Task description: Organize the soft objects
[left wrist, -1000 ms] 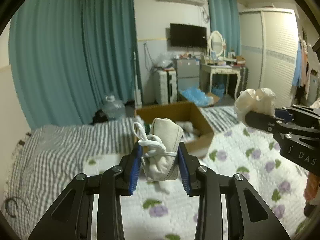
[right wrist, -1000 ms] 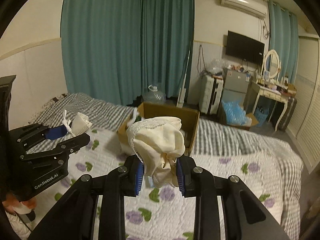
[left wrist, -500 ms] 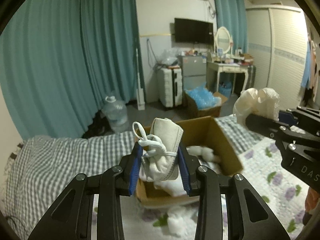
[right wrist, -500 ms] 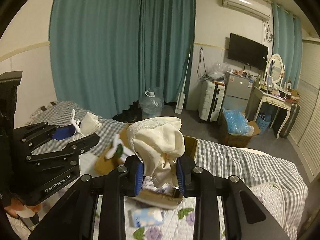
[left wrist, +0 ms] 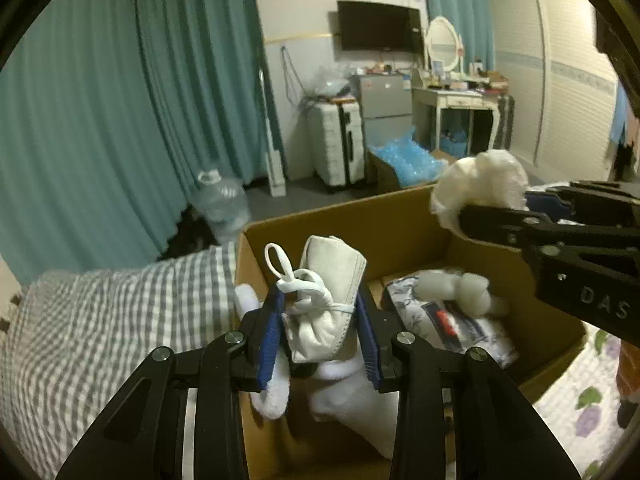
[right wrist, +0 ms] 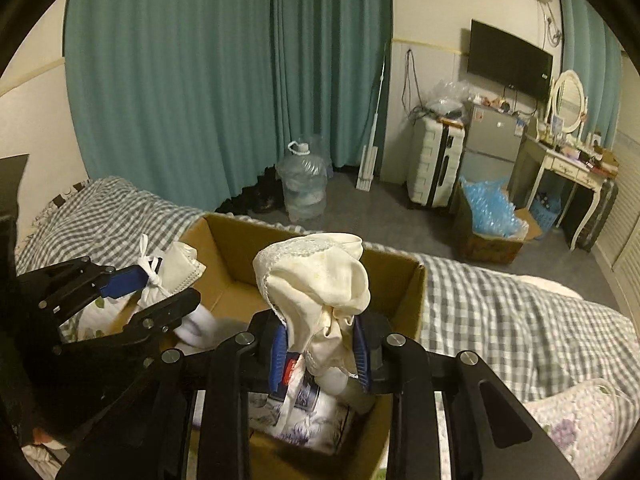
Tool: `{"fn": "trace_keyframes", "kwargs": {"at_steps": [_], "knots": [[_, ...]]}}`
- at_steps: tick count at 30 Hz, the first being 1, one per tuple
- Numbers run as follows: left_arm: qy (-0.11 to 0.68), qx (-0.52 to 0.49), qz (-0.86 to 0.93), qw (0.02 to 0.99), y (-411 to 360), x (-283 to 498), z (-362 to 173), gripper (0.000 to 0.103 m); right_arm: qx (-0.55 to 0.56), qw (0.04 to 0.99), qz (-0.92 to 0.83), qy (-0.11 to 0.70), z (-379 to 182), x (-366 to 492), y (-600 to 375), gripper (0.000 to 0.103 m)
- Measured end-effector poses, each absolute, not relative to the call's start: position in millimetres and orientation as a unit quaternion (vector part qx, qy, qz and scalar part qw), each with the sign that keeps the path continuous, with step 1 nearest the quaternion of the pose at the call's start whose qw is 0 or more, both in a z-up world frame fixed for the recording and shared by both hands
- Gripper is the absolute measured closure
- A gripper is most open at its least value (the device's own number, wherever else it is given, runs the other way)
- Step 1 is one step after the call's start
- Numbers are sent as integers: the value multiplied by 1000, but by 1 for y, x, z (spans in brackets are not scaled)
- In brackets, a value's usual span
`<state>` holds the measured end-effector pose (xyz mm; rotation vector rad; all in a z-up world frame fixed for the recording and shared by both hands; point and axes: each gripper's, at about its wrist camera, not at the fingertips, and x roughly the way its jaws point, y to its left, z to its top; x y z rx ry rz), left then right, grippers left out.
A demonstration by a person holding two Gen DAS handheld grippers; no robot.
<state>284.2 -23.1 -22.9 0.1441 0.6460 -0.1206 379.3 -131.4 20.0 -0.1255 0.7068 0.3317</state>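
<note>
My left gripper [left wrist: 320, 332] is shut on a small white laced shoe [left wrist: 326, 304] and holds it over the open cardboard box [left wrist: 360, 220] on the bed. My right gripper [right wrist: 320, 352] is shut on a bunched cream cloth [right wrist: 316, 280], also above the box [right wrist: 396, 292]. Each gripper shows in the other's view: the right one with the cloth [left wrist: 480, 188] at the right, the left one with the shoe [right wrist: 168, 272] at the left. Inside the box lie white socks [left wrist: 352, 392], a white plush toy [left wrist: 460, 292] and a printed packet [left wrist: 452, 328].
The box sits on a bed with a grey checked sheet [left wrist: 100, 320] and a floral quilt [left wrist: 572, 400]. Beyond the bed stand a water jug [right wrist: 302, 188], a white suitcase [right wrist: 436, 168], a box of blue plastic [right wrist: 492, 216] and a dressing table [right wrist: 568, 168].
Both grippers have moved forward with their loads, from above the quilt to above the open box. The box now fills the lower middle of both views.
</note>
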Motion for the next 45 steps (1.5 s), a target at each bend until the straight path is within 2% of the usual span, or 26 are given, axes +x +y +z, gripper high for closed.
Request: {"fn": "trace_keyframes", "kwargs": {"at_steps": [4,5,7,8,9,11,15,18,20,25,27,32,38,45], "knots": [[298,92,-63,948,-29,281,-27,65,-43,923,163,346,11,386,-137,76],[294,96,-66,949,-31,279,-26,65,-40,923,163,346,11,388,-139,71],[285,108,-60,950,-34,275,-25,53,-34,923,162,347,15,387,-143,58],[282,114,-54,951,-34,274,-24,36,-31,924,162,345,18,385,-145,42],[279,119,-47,952,-36,271,-22,25,-27,927,157,340,22,382,-146,27],[272,121,-46,954,-36,266,-16,20,-16,931,153,331,33,374,-153,21],[242,111,-44,963,-35,240,16,20,-15,939,134,316,68,353,-163,13],[227,103,-40,968,-32,221,43,18,-20,947,129,295,103,327,-168,12],[216,96,-41,971,-29,204,66,10,-25,952,130,276,128,304,-170,9],[177,94,-37,979,-26,154,120,10,-49,965,119,228,186,240,-169,8],[162,89,-39,982,-24,132,140,10,-64,970,110,205,207,212,-167,4],[128,89,-10,988,-13,88,166,10,-76,977,105,171,238,153,-167,2],[127,67,-4,990,2,50,165,10,-104,974,113,164,231,108,-152,2],[153,49,-7,987,17,38,131,10,-104,967,149,177,187,89,-131,2]]}}
